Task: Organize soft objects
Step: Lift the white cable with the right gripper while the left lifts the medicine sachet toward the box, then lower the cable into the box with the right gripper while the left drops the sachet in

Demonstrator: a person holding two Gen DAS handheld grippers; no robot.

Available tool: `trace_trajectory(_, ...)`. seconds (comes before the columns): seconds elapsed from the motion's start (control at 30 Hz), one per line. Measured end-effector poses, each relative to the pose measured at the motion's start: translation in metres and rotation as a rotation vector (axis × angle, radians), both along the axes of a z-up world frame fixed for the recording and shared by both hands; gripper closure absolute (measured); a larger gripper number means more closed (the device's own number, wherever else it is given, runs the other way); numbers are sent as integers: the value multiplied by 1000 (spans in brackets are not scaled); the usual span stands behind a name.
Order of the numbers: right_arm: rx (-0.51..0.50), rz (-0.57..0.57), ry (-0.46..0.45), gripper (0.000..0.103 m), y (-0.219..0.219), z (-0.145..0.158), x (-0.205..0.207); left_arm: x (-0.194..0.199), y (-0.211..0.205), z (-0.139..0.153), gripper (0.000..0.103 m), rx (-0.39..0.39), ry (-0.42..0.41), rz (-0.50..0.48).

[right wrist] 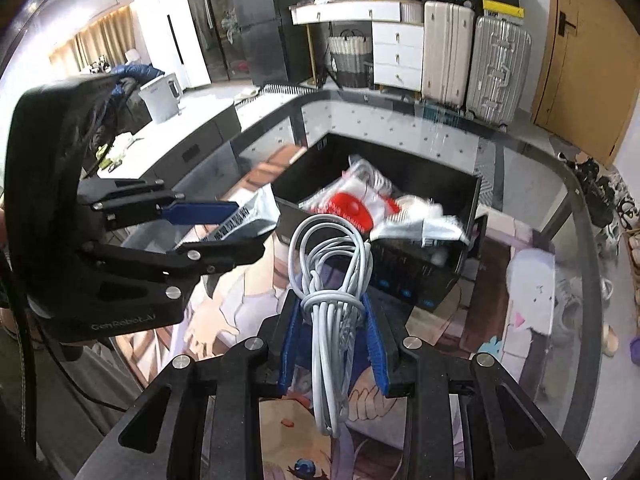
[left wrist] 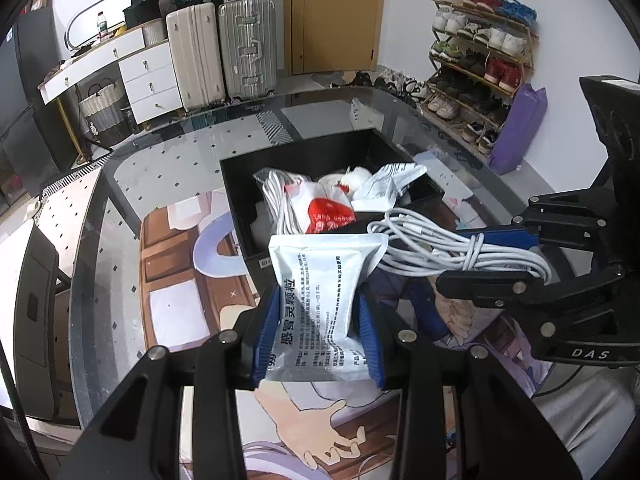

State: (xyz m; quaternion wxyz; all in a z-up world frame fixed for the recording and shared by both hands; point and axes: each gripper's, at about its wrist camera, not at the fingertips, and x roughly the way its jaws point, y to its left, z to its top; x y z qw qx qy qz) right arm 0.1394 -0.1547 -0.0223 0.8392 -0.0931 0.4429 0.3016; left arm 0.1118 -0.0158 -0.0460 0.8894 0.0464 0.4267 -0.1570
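The left tongs [left wrist: 318, 336] clench a white sachet [left wrist: 320, 300], and the right tongs [right wrist: 332, 344] grip a coiled white cable [right wrist: 330, 280]; both are held above the glass worktop [left wrist: 180, 168], just before the black box [left wrist: 240, 184] of packets.

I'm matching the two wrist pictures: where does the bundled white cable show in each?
Left wrist: bundled white cable right of centre, clamped in the right gripper.
Right wrist: cable at bottom centre, between that gripper's blue pads.
Shared landmark: black box behind it.
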Motion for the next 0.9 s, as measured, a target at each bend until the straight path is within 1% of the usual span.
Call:
trace_trajectory(0.23,26,-25,-54,73,-2,21,1,3,1,16,66,-24,-39,14)
trace_trajectory(0.33,4,-40,-94,73,0,29,3,8,1,23,66,-25,-66,24)
trace_trajectory(0.43,4,-53,-121,73,1,36,8,15,3,26,66,-38,-77,37)
trace_trajectory(0.67,-1,-81,-160,73,5,43,21,34,8,30,66,-53,-116,90)
trace_trajectory(0.77,9,-95,-178,73,4,45,29,41,13,31,66,-77,-121,113)
trace_trajectory(0.9,27,-117,-184,73,4,44,41,51,13,30,66,-78,-132,127)
